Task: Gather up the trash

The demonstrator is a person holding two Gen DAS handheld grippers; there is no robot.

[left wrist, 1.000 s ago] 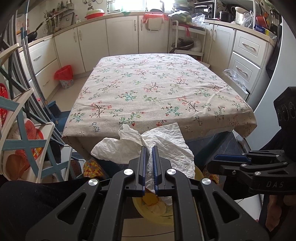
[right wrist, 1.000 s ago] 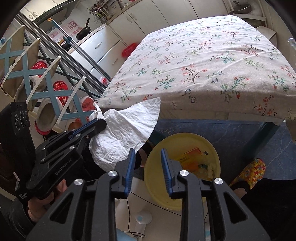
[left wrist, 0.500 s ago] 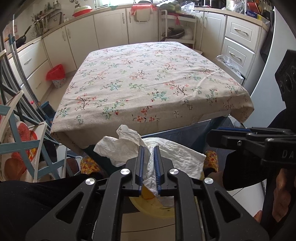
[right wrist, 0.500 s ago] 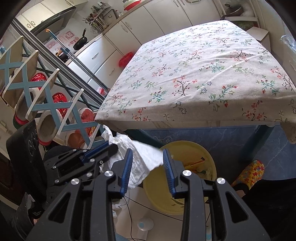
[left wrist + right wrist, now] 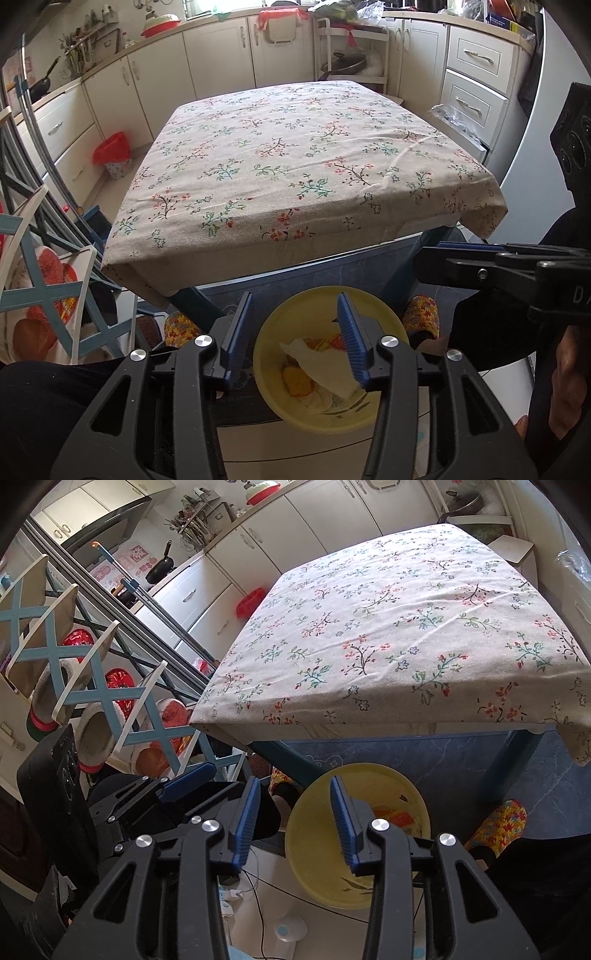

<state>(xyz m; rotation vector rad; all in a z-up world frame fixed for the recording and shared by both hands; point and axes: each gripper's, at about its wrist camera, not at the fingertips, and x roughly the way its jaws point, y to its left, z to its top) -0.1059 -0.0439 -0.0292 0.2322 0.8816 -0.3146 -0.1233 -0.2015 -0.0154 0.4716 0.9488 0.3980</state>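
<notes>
Shoe rack: a blue-and-white lattice shoe rack (image 5: 40, 295) with slippers stands at 9 o'clock of the left wrist view.
Small bin: a red-lined small bin (image 5: 112, 155) sits on the floor at 10 o'clock, by the cream cabinets (image 5: 218, 62).
Table: a table under a beige floral tablecloth (image 5: 295, 173) fills the middle toward 12 o'clock; its top is bare.
Left gripper: the black left gripper with blue pads (image 5: 293, 332) hangs at 6 o'clock; its jaws have just been opening and now stand apart, pressing on nothing.
Trash: the white crumpled paper tissue (image 5: 325, 373) lies inside the round yellow plastic bucket (image 5: 273, 391), just beyond the right-hand pad, on orange and yellow scraps.
Bucket: it stands on the floor below the table's near edge, between two multicoloured knitted slippers (image 5: 421, 314).
Right gripper: the black right gripper with blue pads (image 5: 293, 818) has likewise been opening; its jaws are parted and empty, above the bucket's left rim in its own view, at 3 o'clock in the left view.
</notes>
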